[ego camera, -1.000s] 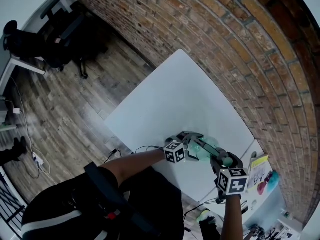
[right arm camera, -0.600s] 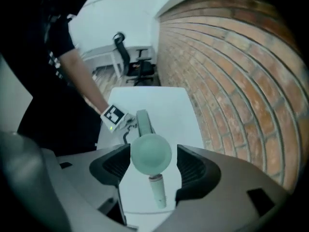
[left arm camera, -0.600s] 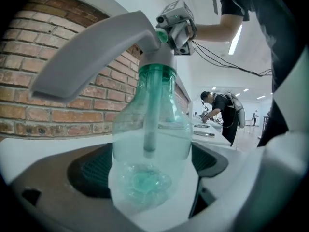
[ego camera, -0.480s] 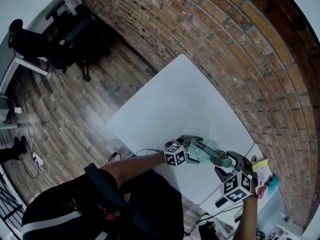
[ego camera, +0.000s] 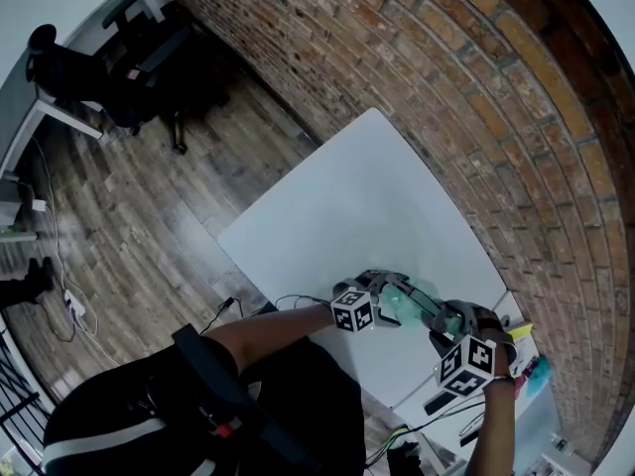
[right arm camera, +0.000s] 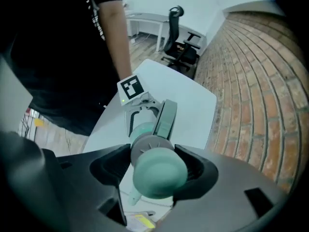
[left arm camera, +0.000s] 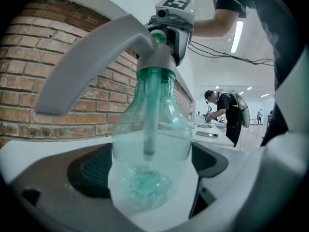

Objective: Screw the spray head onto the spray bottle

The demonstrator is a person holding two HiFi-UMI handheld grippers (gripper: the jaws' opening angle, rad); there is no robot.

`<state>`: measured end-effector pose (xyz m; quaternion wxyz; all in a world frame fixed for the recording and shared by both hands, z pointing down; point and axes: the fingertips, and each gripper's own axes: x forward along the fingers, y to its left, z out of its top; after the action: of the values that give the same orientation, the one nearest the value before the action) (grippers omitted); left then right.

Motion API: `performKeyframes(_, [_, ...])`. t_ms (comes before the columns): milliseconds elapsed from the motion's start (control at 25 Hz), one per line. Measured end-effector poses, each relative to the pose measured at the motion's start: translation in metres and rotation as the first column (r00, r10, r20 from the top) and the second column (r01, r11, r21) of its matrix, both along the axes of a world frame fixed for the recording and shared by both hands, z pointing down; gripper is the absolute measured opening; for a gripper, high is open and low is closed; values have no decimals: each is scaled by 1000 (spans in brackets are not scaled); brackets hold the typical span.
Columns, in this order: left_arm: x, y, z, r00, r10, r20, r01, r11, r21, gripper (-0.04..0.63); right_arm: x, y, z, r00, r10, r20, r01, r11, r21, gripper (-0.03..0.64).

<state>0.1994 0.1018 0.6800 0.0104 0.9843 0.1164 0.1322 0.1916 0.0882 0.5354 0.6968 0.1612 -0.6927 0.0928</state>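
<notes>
spray bottle [left arm camera: 149,144] clamped in left gripper [ego camera: 385,299]; right gripper [right arm camera: 154,163] grips spray head [right arm camera: 157,175]; near table [ego camera: 337,216] edge

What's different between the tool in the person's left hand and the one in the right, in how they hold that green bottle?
The left gripper clamps the spray bottle by its clear green body near the base; the right gripper clamps the grey-and-green spray head at the opposite end. The left gripper's jaws stand wider, round the broad body; the right gripper's sit closer, round the narrower head. Both are shut, facing each other along the bottle.
</notes>
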Motion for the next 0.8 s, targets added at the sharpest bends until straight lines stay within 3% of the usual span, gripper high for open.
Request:
performKeyframes(120, [-1,-1,-7,1000,8,-23,-8,1000,23,511,0,-3,-3,991,120,66,-122,992,20,281])
performKeyframes(320, [-3,1,-24,998,-9,-63,11,999,33,511,1,-4,-5,964,250,87,-253,967,32,281])
performKeyframes(800, [0,0,-28,997,-21,-71,25,997,67,511,4,-9,-3,875,458,159,-471,881,55,281])
